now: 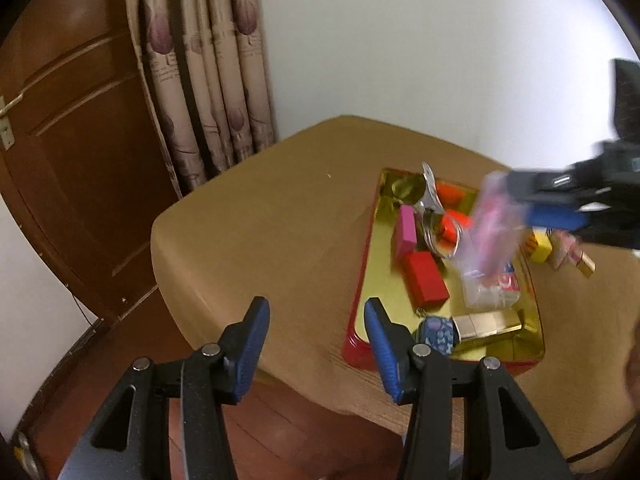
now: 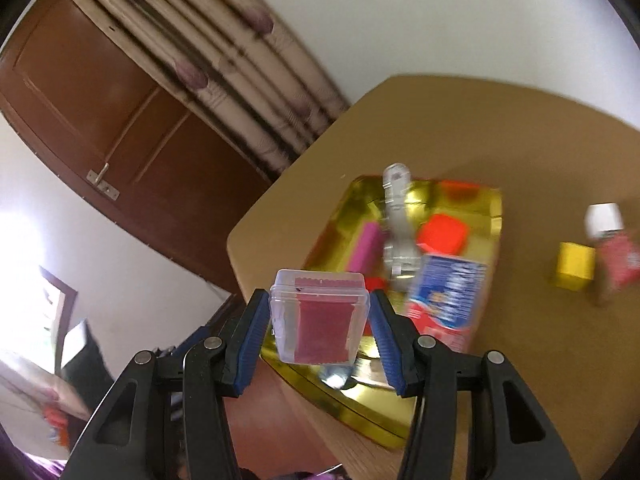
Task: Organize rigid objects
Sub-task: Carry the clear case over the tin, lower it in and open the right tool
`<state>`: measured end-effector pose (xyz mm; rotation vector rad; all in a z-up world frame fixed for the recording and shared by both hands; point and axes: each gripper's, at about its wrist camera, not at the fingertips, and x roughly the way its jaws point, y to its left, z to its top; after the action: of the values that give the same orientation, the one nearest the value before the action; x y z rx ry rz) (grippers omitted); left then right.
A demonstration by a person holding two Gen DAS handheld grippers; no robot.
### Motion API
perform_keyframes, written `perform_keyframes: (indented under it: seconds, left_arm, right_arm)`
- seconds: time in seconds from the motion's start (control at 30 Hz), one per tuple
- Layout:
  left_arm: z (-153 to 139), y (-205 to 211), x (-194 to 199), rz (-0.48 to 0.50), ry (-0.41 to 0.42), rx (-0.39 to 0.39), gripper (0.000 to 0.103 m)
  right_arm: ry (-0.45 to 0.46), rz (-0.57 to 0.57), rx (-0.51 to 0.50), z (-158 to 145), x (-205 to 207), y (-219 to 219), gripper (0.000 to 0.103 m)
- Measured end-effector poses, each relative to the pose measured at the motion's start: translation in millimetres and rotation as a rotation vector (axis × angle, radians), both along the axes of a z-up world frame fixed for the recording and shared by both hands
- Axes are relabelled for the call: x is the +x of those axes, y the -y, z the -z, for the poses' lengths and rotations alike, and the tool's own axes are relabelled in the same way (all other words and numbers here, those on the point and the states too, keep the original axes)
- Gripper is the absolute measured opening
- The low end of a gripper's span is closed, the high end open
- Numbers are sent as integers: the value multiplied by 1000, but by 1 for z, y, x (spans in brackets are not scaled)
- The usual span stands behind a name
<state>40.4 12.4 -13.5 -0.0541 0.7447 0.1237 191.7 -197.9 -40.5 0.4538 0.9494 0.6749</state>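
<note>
The right tool point(image 2: 319, 322) is gripping a clear, ribbed plastic case point(image 2: 319, 316) with its long axis pointing forward, over the gold tray point(image 2: 362, 400); the left tool point(image 1: 316, 346) is hanging open and empty.

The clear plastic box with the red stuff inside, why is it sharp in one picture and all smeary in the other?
In the right wrist view the clear plastic box with red contents looks sharp between the right gripper's fingers, while the gold tray behind is motion-blurred. In the left wrist view that box is a pink smear, and the left gripper looks crisp.
</note>
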Motion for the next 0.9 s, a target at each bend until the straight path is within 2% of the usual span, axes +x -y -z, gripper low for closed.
perform_keyframes:
  seconds: [0.2,0.4,0.53,0.6,0.67,0.77,0.83,0.9]
  left_arm:
    - [5,-13,6,23,-28,-88,51]
    - [8,-14,7,28,-40,-103,51]
    - [12,-17,11,28,-63,-127,51]
    - [13,-19,12,25,-69,-132,51]
    - [13,-20,12,18,-69,-130,51]
    - [13,-21,12,13,-64,-128,51]
    - [13,-20,11,13,-60,-119,51]
    - [11,-16,9,20,-49,-113,51]
  right_arm:
    - [-81,-21,-37,27,27,-39,48]
    - [-133,-12,-34,45,45,-55,49]
    - [-122,12,-29,45,50,-55,52]
    - [-80,42,-13,38,47,-48,52]
    - [5,92,-3,26,35,-32,53]
    - [101,227,-19,20,5,11,66]
    - [146,335,-91,24,-19,44,71]
    - [168,451,-216,36,-46,84,75]
